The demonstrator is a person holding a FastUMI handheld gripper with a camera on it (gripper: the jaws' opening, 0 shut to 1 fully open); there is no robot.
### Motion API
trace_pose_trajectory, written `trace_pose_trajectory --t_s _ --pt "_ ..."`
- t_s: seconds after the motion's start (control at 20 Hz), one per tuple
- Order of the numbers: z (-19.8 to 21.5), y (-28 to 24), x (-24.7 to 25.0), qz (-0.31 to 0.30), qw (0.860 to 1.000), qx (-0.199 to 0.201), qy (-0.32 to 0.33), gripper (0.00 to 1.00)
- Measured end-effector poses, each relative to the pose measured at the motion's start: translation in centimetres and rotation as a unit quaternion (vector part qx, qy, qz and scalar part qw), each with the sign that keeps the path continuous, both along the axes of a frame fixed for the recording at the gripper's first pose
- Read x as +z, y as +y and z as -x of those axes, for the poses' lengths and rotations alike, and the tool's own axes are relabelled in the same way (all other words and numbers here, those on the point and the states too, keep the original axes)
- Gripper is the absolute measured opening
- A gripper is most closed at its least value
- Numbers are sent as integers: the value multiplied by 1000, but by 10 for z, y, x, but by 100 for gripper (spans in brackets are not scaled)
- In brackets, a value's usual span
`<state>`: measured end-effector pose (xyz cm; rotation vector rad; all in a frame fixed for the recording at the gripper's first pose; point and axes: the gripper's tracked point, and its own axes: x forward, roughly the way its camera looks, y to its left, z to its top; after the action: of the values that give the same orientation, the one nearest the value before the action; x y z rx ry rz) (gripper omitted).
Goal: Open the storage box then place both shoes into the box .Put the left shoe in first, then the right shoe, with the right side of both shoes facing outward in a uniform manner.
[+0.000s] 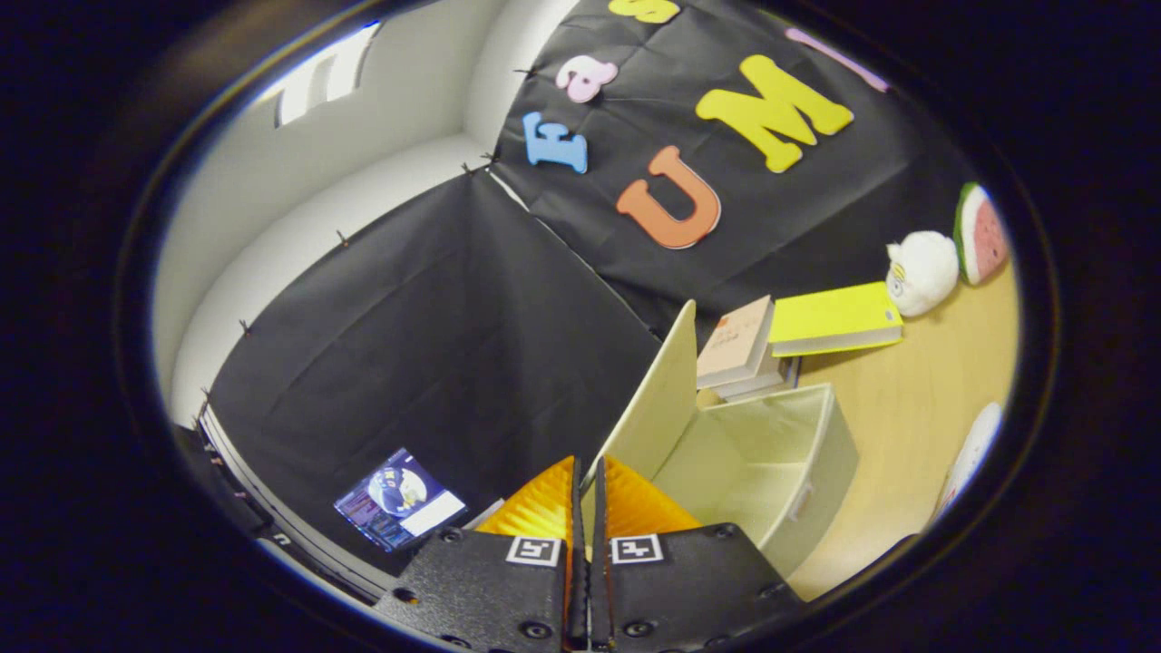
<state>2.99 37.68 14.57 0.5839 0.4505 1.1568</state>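
Gripper view: fingers point(590, 472) pinch the cream storage box's point(780, 462) raised lid point(658, 399).

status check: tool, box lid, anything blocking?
Tool shut on lid, lid raised upright. Storage box open, inside bare. Books behind box, not in the way.

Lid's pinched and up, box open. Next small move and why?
Probably swing the lid a little further back, then release. The gripper is shut on its edge, the lid stands about upright over the empty storage box, and may drop shut if released now.
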Motion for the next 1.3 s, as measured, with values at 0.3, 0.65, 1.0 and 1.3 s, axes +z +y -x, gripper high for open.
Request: trace_pose_trajectory --t_s 0.3,0.65,1.0,1.3 --pt "-8 86 34 94 979 -54 -170 33" --pt "-12 103 23 124 957 -126 -229 98" --pt "-32 26 3 143 942 -210 -220 98" --pt "-45 -80 -29 178 920 -282 -208 98"
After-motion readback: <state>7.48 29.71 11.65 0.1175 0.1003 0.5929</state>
